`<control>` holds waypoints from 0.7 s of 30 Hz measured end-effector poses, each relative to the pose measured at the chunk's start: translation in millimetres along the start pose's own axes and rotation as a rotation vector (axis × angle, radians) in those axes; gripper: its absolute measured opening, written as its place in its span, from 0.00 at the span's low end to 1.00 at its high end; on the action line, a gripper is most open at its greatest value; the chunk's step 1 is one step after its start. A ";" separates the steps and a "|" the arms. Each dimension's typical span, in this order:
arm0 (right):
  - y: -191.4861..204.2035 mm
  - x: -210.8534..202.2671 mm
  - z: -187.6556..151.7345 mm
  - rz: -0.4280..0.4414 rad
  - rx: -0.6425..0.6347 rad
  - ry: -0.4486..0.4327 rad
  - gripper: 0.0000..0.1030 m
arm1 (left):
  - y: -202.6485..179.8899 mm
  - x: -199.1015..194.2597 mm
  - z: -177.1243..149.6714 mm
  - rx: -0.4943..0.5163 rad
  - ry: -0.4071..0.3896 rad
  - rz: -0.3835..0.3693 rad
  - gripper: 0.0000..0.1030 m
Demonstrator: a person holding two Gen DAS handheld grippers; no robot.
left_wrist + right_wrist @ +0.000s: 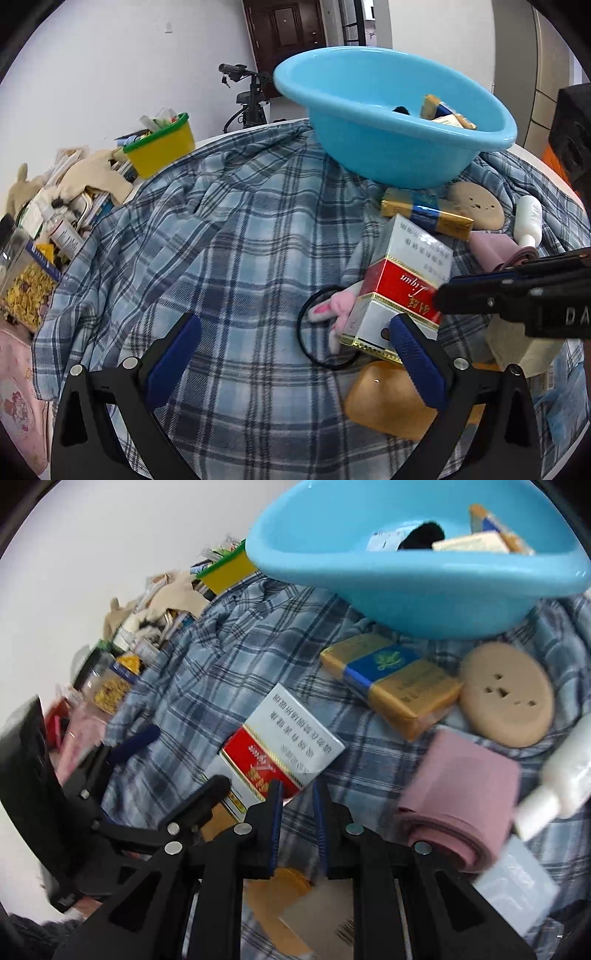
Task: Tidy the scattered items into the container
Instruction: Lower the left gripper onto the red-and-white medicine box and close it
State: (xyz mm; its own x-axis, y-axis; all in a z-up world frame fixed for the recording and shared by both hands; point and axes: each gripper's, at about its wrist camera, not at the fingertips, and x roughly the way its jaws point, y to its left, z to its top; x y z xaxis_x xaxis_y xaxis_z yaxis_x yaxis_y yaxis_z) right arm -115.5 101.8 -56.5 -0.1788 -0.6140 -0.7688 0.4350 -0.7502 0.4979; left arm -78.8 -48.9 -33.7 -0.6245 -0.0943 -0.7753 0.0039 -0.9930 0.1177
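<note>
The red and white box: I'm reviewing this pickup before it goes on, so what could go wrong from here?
1. The red and white box sits propped at a tilt over the black hair tie and pink plush; a grab may drag them along.
2. The left hand-held gripper is open with only one finger by the box, so closing may just push it aside.
3. The right hand-held gripper is shut close beside it; the two could collide.

One blue basin (388, 147) is sitting here, two gold-and-blue packs showing (391, 683) (434, 107), one red-and-white carton (280, 749), one pink roll (458, 797), one round sponge (508, 694).
</note>
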 end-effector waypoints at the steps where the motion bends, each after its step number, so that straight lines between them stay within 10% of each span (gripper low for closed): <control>1: 1.3 2.0 1.0 -0.001 0.005 0.000 0.15 | 2.3 -0.1 -1.3 -0.004 0.002 -0.001 1.00; 11: 26.6 2.8 -0.8 0.150 -0.021 0.021 0.15 | 1.0 -6.1 -8.3 0.011 0.025 -0.161 1.00; 21: 18.2 0.8 0.3 0.113 0.015 0.001 0.15 | -6.6 7.8 -2.9 0.019 0.056 -0.112 1.00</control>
State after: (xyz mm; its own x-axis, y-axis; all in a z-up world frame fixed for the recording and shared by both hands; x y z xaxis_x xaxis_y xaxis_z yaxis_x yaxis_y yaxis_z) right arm -108.0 87.6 -48.0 -0.1283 -0.6945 -0.7080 0.4389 -0.6799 0.5874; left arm -81.4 -43.3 -42.3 -0.5754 0.0125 -0.8178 -0.0783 -0.9961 0.0399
